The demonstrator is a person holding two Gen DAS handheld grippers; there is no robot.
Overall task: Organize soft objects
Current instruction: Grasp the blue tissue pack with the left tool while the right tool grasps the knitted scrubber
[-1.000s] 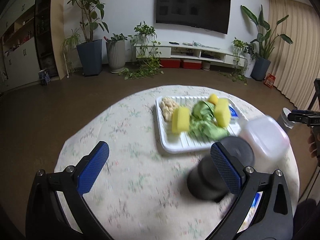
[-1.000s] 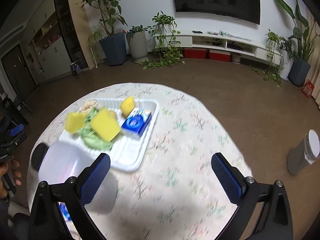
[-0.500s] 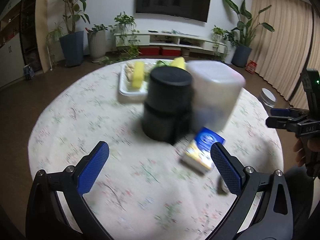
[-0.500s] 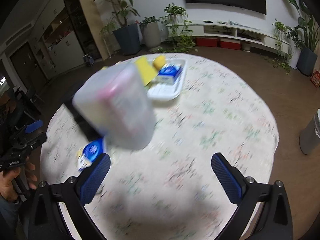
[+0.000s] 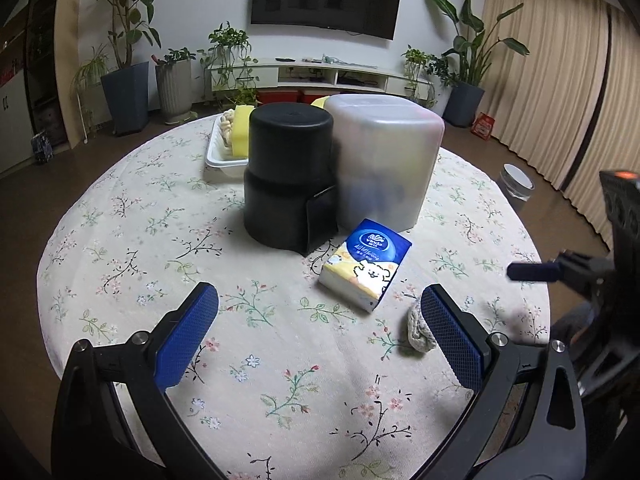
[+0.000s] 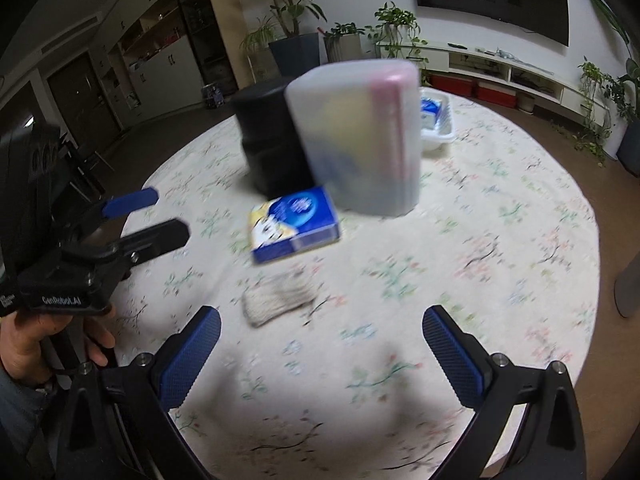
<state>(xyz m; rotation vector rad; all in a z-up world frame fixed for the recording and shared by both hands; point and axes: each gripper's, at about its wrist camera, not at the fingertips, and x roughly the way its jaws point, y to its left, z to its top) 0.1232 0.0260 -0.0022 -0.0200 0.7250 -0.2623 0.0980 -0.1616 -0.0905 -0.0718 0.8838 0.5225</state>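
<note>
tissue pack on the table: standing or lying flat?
Lying flat. The tissue pack rests on its broad face on the tablecloth, printed side up, in front of the translucent container.

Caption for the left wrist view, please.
Open left gripper hovers before tissue pack, black canister and frosted container.

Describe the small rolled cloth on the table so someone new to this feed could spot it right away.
Start at the tall frosted container standing beside the black canister on the floral tablecloth. Just in front of them lies a blue and yellow tissue pack, and nearer still is the rolled cloth. It is the only loose item that is beige, knitted and unprinted.
</note>
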